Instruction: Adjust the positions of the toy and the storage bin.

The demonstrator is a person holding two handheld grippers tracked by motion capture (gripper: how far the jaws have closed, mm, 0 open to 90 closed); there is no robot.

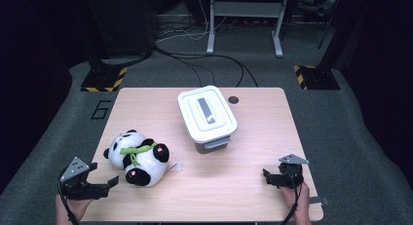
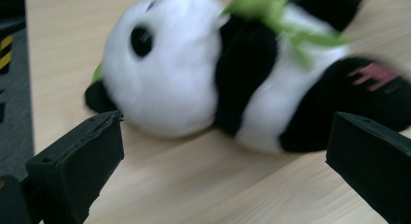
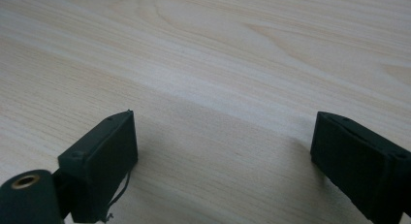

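Lying on grained wood table (image 1: 243, 186), fluffy rounded panda (image 1: 138, 158)

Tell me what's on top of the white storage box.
A white lid closes the storage box, with a grey handle lying flat along its middle. Nothing else rests on it. The lid covers the inside, so any contents cannot be seen.

table (image 1: 253, 186) evenly lit from above amid dark surroundings; the panda (image 2: 232, 73) is motion-blurred in the left gripper view.
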